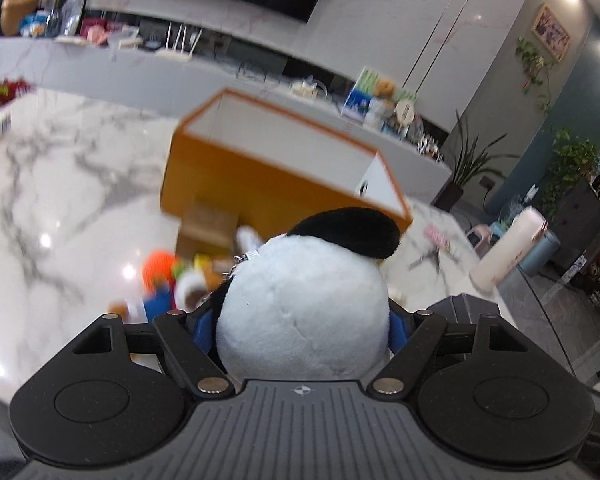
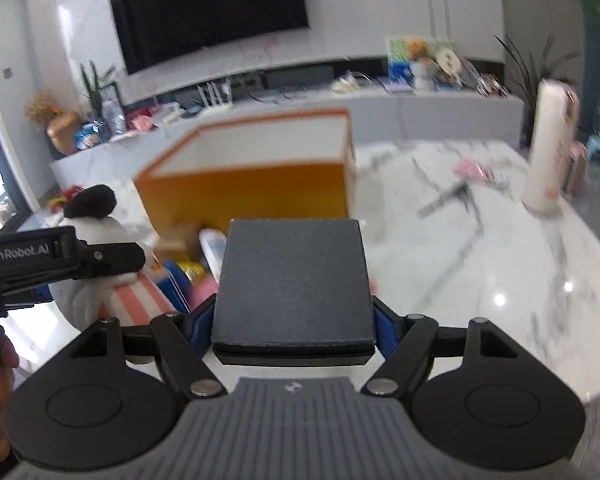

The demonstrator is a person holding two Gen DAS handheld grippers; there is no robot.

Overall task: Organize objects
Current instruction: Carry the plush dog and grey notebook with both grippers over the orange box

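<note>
Plush [image 1: 304,304] fills our left gripper [image 1: 302,326], clamped between its blue pads above the marble worktop [image 1: 60,208]. Our right gripper [image 2: 294,326] grips a dark box [image 2: 294,284] by its sides. Ahead of both stands an open orange bin [image 2: 244,184], small toys [image 1: 168,276] at its foot.

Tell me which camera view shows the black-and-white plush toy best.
The left wrist view: the black-and-white plush toy fills the centre, clamped in the left gripper, its white back and black ear plain. The right wrist view catches it only at the left edge, partly behind that gripper, though its pink-striped part shows there.
</note>
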